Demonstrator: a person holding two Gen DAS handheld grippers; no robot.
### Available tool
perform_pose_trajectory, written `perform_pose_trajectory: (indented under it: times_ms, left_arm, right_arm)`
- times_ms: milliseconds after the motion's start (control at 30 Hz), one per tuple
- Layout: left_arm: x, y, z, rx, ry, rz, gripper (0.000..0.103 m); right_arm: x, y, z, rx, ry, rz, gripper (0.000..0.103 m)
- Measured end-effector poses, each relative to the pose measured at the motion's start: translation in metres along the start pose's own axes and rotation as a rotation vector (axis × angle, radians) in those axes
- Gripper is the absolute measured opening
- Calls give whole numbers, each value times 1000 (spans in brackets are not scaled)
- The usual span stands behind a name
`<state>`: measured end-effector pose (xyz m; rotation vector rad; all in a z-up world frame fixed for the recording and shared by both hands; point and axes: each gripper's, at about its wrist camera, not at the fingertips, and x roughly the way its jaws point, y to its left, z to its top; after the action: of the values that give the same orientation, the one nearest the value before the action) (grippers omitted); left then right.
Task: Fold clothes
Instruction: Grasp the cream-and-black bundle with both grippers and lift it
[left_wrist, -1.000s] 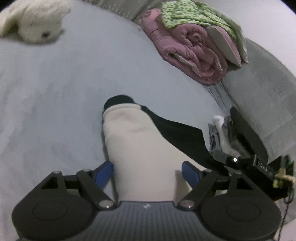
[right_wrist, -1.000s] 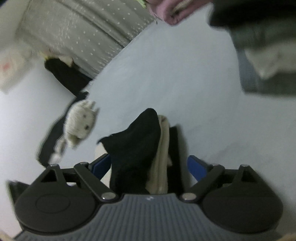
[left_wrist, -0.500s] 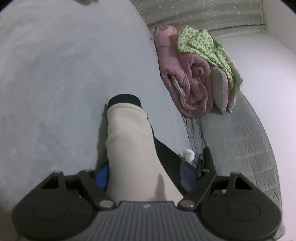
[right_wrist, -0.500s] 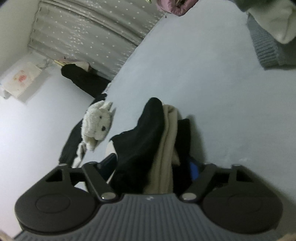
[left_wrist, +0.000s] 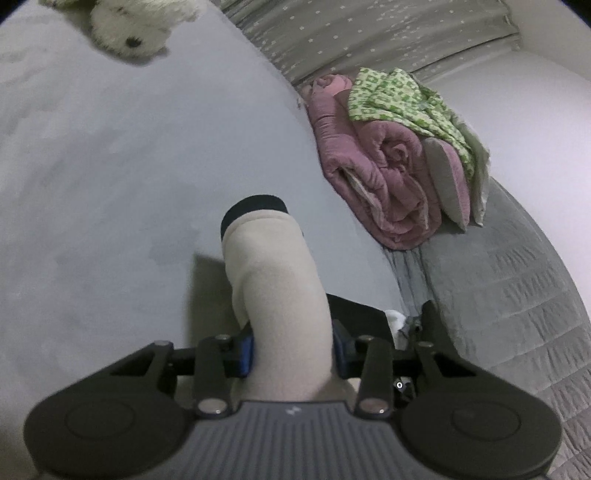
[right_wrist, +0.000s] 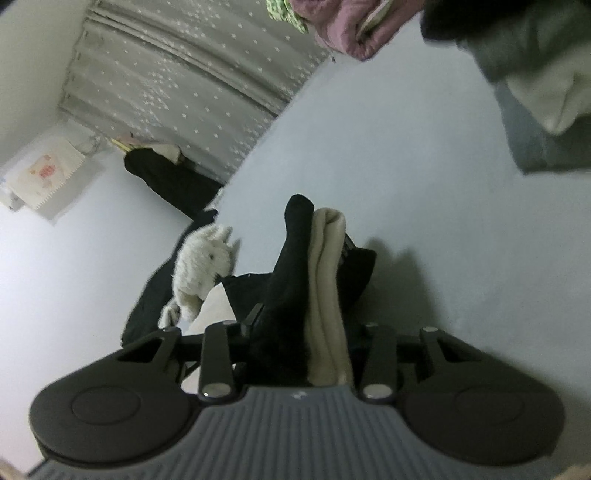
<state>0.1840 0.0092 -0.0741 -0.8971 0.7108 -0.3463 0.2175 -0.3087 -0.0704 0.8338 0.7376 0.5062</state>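
Pale grey bed sheet (left_wrist: 110, 177) fills most of the left wrist view, bare and open to the left and ahead, with a white plush toy (left_wrist: 129, 26) at its far edge and a star-patterned curtain (left_wrist: 369, 33) behind. To the right the room narrows: a rolled pink quilt (left_wrist: 373, 173) topped by a green patterned cloth (left_wrist: 402, 99) lies along the bed's side, next to a grey quilted blanket (left_wrist: 517, 280). The left gripper (left_wrist: 291, 349) is clamped on the cream and black garment (left_wrist: 277, 280), its blue pads pressing both sides of the cream fold, which reaches forward over the sheet and ends in a black cuff. From the right wrist, the same sheet (right_wrist: 424, 184) lies open ahead and to the right, bounded at upper right by a blurred pile of grey and white clothes (right_wrist: 535, 74) and at the top by the quilt (right_wrist: 351, 33). Left of the bed edge are a pale wall, the curtain (right_wrist: 184, 81) and dark clothing below it; the plush toy (right_wrist: 203, 266) sits at the bed edge. The right gripper (right_wrist: 306, 343) is closed on the bunched garment (right_wrist: 314, 273), black and cream layers standing upright between its fingers.
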Motion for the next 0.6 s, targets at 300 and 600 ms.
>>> perform_pose_trajectory:
  times_ms: [300,600]
  left_arm:
    - [-27,-75,10,58,-51,-59,39]
    - [-25,-157,14,141,-55,-132,39]
  right_arm:
    - [-53,57,34,-82,-83,13,42]
    - [-113,83,66,-133,-182,7,42]
